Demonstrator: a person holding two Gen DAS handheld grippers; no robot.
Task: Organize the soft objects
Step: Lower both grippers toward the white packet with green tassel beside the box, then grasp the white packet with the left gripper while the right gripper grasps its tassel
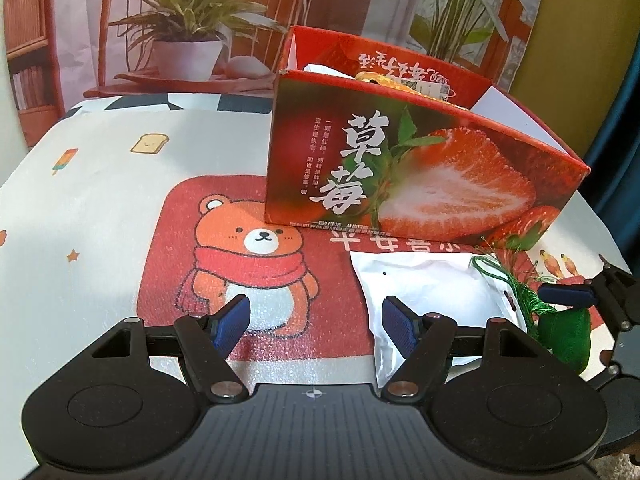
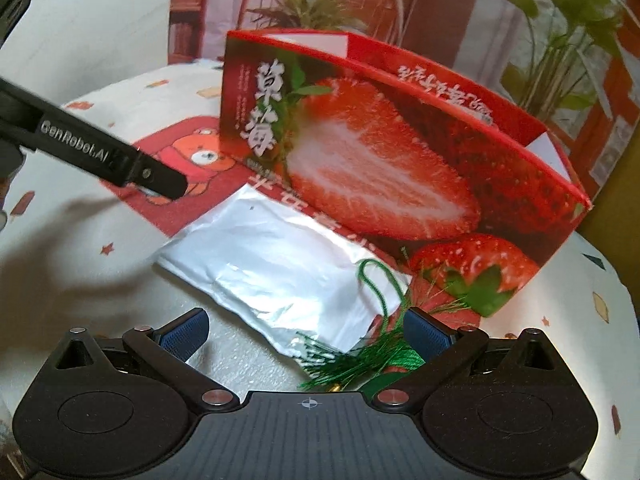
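Note:
A white soft packet (image 1: 432, 292) lies flat on the red bear mat, just in front of the strawberry box (image 1: 400, 176). My left gripper (image 1: 316, 320) is open above the mat, with its right pad over the packet's left edge and nothing between its fingers. A green tasselled pouch (image 1: 564, 336) rests at the packet's right end. In the right wrist view my right gripper (image 2: 304, 334) is open over the packet (image 2: 272, 272). The green tassel (image 2: 360, 360) lies against its right finger, and the pouch body is mostly hidden under it.
The open box (image 2: 400, 152) stands upright behind the packet and holds a white item (image 1: 320, 70) and a yellow packet (image 1: 384, 80). A finger of the left gripper (image 2: 120, 160) crosses the upper left of the right wrist view. A printed cloth (image 1: 100, 200) covers the table.

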